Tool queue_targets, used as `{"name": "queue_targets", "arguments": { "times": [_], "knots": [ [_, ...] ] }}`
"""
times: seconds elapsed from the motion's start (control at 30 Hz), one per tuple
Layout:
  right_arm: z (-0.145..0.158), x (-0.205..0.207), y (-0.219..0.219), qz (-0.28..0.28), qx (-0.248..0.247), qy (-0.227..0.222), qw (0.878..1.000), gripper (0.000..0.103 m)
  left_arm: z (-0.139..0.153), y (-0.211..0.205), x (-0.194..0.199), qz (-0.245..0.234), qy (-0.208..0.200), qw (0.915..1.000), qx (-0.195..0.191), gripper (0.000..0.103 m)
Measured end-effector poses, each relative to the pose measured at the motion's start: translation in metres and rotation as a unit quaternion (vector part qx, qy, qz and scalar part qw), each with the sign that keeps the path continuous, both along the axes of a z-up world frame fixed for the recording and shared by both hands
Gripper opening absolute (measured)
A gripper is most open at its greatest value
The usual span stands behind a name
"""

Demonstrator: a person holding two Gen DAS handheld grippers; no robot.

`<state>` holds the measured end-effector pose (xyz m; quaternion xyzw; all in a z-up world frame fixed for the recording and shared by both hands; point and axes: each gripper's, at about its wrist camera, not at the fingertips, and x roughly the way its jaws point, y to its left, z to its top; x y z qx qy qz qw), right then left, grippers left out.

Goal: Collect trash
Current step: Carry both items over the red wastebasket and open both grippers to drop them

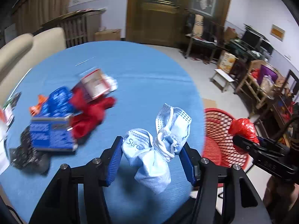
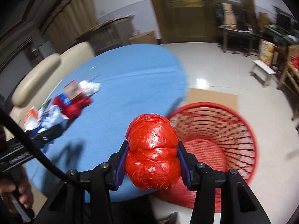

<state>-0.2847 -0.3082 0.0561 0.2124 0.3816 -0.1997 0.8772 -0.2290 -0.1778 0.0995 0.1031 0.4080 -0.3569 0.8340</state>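
Note:
My left gripper [image 1: 151,145] is shut on a crumpled light blue face mask [image 1: 158,149] and holds it above the blue table [image 1: 140,71]. My right gripper [image 2: 152,149] is shut on a scrunched red plastic bag [image 2: 152,155], held at the table's edge beside the red mesh basket [image 2: 233,130]. The right gripper with its red bag [image 1: 243,128] also shows in the left wrist view, over the basket [image 1: 220,141]. A pile of trash lies on the table's left: a blue box [image 1: 52,134], a red cloth [image 1: 89,115], a red-and-white carton [image 1: 95,84] and a black wrapper [image 1: 28,156].
The basket stands on the floor right of the table, on a cardboard sheet [image 2: 211,97]. A beige sofa [image 1: 28,46] is behind the table. A small stool [image 1: 222,78] and cluttered wooden furniture [image 1: 261,85] stand at the right.

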Motion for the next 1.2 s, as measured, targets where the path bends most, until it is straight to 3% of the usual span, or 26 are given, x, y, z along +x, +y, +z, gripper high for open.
{"name": "queue_targets", "arguments": {
  "times": [0.27,0.43,0.67,0.73,0.8,0.83,0.93,1.2],
  "knots": [
    [-0.008,-0.038,-0.055,-0.077,-0.002,0.008,0.997,0.054,0.010,-0.063,-0.021,-0.062,-0.017,0.9979,-0.004,0.060],
    [-0.018,-0.049,-0.075,-0.103,0.015,0.015,0.994,0.077,0.009,-0.104,-0.033,-0.100,-0.013,0.9949,0.002,0.060],
    [-0.008,-0.075,-0.091,-0.150,0.010,-0.018,0.988,0.077,-0.004,-0.156,-0.052,-0.152,-0.006,0.9883,0.013,0.061],
    [-0.005,-0.082,-0.096,-0.164,0.009,-0.024,0.986,0.077,-0.009,-0.170,-0.057,-0.164,-0.002,0.9862,0.020,0.063],
    [-0.004,-0.090,-0.100,-0.176,0.011,-0.028,0.984,0.077,-0.018,-0.182,-0.058,-0.169,0.001,0.9848,0.039,0.076],
    [-0.004,-0.092,-0.101,-0.178,0.012,-0.028,0.983,0.077,-0.022,-0.185,-0.059,-0.168,0.001,0.9845,0.049,0.083],
    [-0.004,-0.097,-0.103,-0.183,0.015,-0.027,0.983,0.077,-0.028,-0.185,-0.056,-0.161,0.003,0.9849,0.063,0.083],
    [-0.005,-0.092,-0.095,-0.173,0.017,-0.024,0.985,0.077,-0.010,-0.120,-0.020,-0.083,0.017,0.9962,0.019,0.083]
  ]
}}
